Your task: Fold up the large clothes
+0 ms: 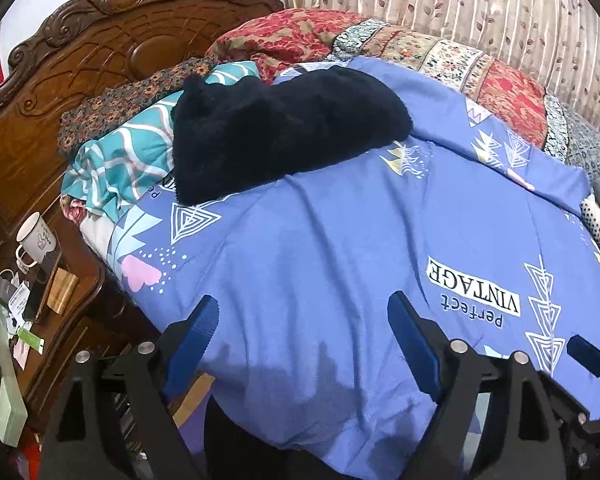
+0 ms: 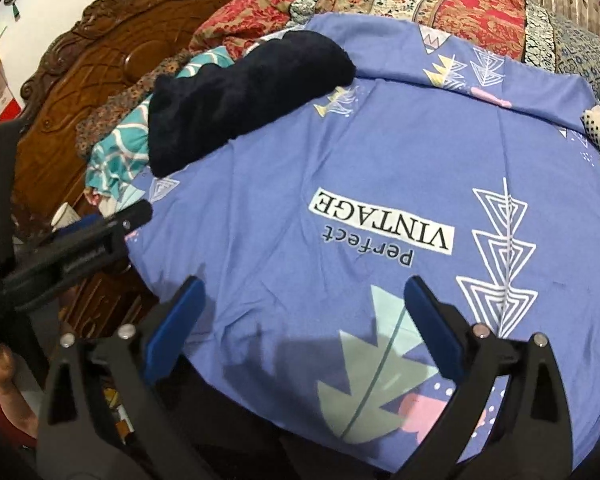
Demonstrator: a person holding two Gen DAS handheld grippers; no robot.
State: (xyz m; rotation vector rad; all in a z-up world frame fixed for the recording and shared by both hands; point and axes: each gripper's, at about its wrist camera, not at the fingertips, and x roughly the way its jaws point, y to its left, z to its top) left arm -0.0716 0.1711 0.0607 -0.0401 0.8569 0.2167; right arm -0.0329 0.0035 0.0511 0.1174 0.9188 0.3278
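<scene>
A black fuzzy garment (image 1: 284, 132) lies bunched on the blue patterned bedsheet (image 1: 340, 240), at the far left near the pillows; it also shows in the right wrist view (image 2: 240, 96). My left gripper (image 1: 300, 316) is open and empty, hovering over the near edge of the sheet, well short of the garment. My right gripper (image 2: 300, 296) is open and empty above the sheet (image 2: 380, 140) near the "Perfect VINTAGE" print. The left gripper shows at the left of the right wrist view (image 2: 112, 220).
A carved wooden headboard (image 1: 80, 60) stands at the left. A teal patterned pillow (image 1: 128, 160) and a red floral quilt (image 1: 480, 72) lie behind the garment. A nightstand with a white mug (image 1: 36, 240) and small items sits at the lower left. Curtains (image 1: 480, 0) hang behind.
</scene>
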